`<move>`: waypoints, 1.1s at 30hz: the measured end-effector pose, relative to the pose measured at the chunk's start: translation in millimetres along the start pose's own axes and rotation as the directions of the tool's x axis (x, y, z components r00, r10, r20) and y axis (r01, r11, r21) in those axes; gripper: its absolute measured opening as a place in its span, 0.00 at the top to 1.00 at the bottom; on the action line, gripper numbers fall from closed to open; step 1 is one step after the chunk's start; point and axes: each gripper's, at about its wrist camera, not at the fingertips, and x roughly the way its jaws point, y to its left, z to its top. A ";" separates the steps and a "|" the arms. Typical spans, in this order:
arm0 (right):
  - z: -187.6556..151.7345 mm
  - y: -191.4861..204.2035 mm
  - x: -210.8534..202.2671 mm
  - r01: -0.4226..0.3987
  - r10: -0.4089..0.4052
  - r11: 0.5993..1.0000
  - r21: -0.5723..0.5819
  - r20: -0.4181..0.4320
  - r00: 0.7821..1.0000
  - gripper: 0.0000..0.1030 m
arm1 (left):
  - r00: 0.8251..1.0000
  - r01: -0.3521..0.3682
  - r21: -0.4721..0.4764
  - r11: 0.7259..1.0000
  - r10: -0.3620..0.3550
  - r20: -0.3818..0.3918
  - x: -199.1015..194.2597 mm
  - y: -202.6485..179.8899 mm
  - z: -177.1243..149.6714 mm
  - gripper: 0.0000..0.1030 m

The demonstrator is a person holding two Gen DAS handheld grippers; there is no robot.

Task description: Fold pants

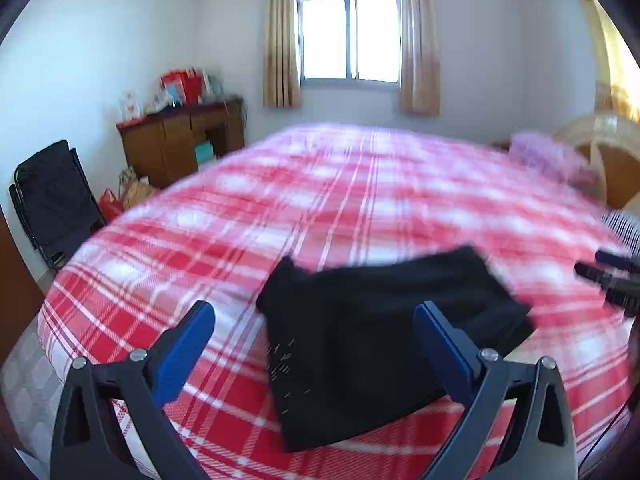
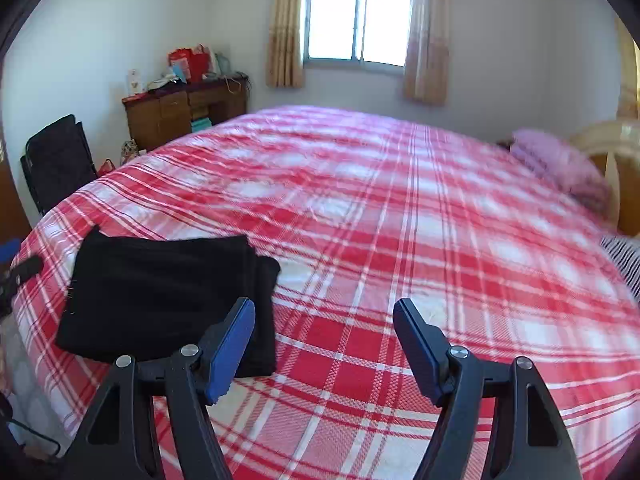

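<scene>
**Black pants folded, both grippers released**

Pants [image 1: 384,340]: black, matte, folded into a thick, roughly rectangular bundle. Lying flat on the red-and-white plaid bedspread [image 1: 340,200], near the foot corner of the bed. Several stacked layers showing along the right edge in the right wrist view [image 2: 168,300], edges not quite flush. One corner poking up as a small point at the far left of the bundle. Tiny pale specks, possibly lint or stitching, scattered on the near left part in the left wrist view. Fabric otherwise featureless; waistband and legs not distinguishable.

Left gripper [image 1: 314,350]: spread wide, blue pads apart, nothing between them. Hovering over the near edge of the bundle; contact with cloth not determinable. Slight motion blur across this view.

Right gripper [image 2: 324,344]: likewise spread, gripping nothing. Positioned just right of the pants, left finger overlapping the bundle's near right corner in view, right finger over bare bedspread.

Surroundings: window [image 2: 360,20] with beige curtains at far wall, wooden cabinet [image 2: 184,112] with clutter on top at left, black folding chair [image 2: 60,160] beside it, pink pillow [image 2: 560,168] by the headboard at right.
</scene>
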 end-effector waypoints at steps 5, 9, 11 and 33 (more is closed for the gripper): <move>5.9 15.3 -38.1 -0.016 0.017 1.000 -0.015 0.044 0.999 0.29 | 0.999 0.005 0.062 0.998 -0.008 0.047 -21.0 -9.6 -1.8 0.00; 6.1 27.6 -57.8 -0.023 0.027 0.999 -0.046 0.080 0.996 0.28 | 0.997 0.017 0.046 0.999 -0.020 0.073 -27.4 -10.2 6.2 0.00; 6.0 32.1 -64.5 -0.026 0.032 0.998 -0.060 0.089 0.996 0.28 | 0.996 0.025 0.031 0.999 -0.028 0.083 -30.8 -9.7 8.6 0.00; 8.0 34.3 -79.3 -0.031 0.037 0.998 -0.053 0.125 0.991 0.28 | 0.995 -0.008 0.050 0.999 0.003 0.097 -40.3 -18.8 10.3 0.00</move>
